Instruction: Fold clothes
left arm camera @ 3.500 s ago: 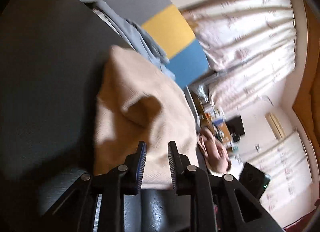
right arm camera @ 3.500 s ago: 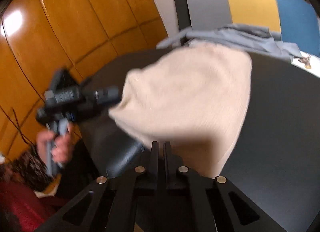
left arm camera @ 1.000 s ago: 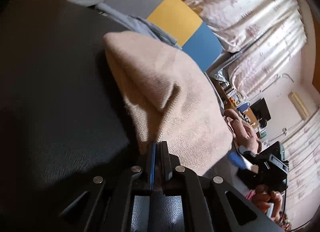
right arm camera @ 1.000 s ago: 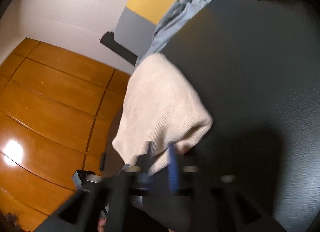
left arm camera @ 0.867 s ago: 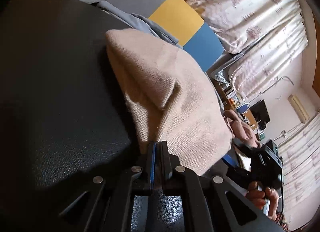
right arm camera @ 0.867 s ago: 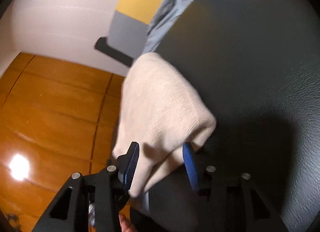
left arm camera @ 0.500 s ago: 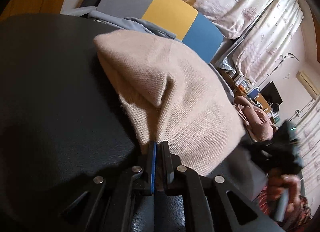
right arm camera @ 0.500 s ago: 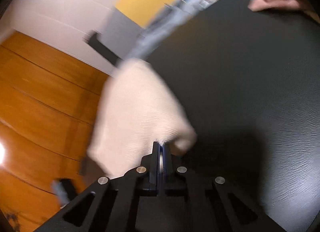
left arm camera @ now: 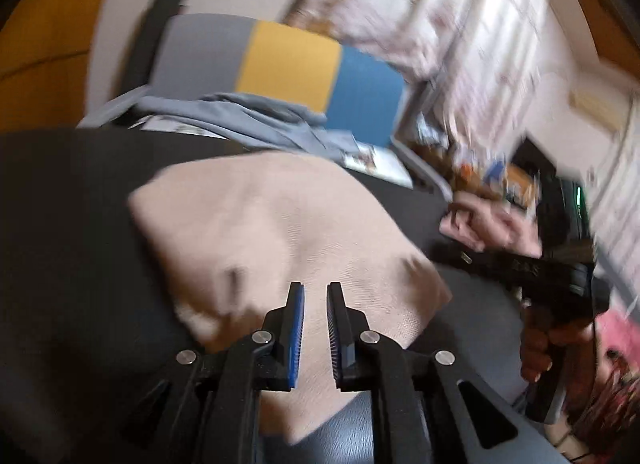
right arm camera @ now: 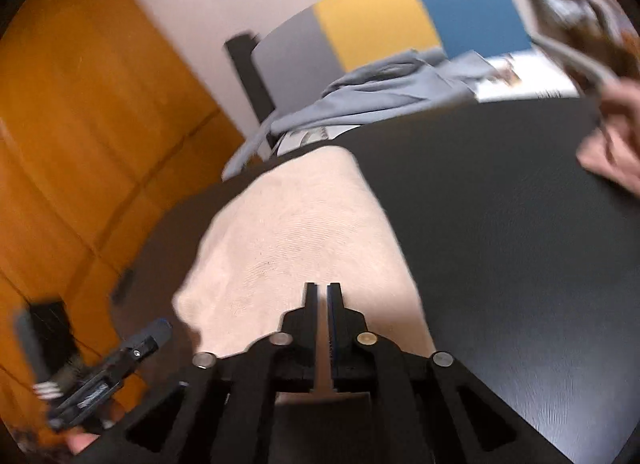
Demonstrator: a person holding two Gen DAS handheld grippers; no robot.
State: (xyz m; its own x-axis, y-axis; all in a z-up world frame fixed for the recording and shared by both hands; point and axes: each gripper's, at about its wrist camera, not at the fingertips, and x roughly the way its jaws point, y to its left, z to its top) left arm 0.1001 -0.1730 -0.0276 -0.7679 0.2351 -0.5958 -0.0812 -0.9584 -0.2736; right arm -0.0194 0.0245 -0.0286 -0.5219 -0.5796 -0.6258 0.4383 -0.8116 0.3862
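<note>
Beige knit garment (left arm camera: 280,232) lies folded on the black bench (left arm camera: 68,224), both grippers, left (left arm camera: 316,328) and right (right arm camera: 322,328), having just parted their fingers slightly, gripping nothing; next comes squaring the fold.

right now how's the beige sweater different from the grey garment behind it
The beige sweater lies as a compact bundle on the black table; the grey garment sprawls rumpled past the table's far edge, by the chair. The sweater is ribbed knit, the garment smooth cloth. Both are soft clothes.
</note>
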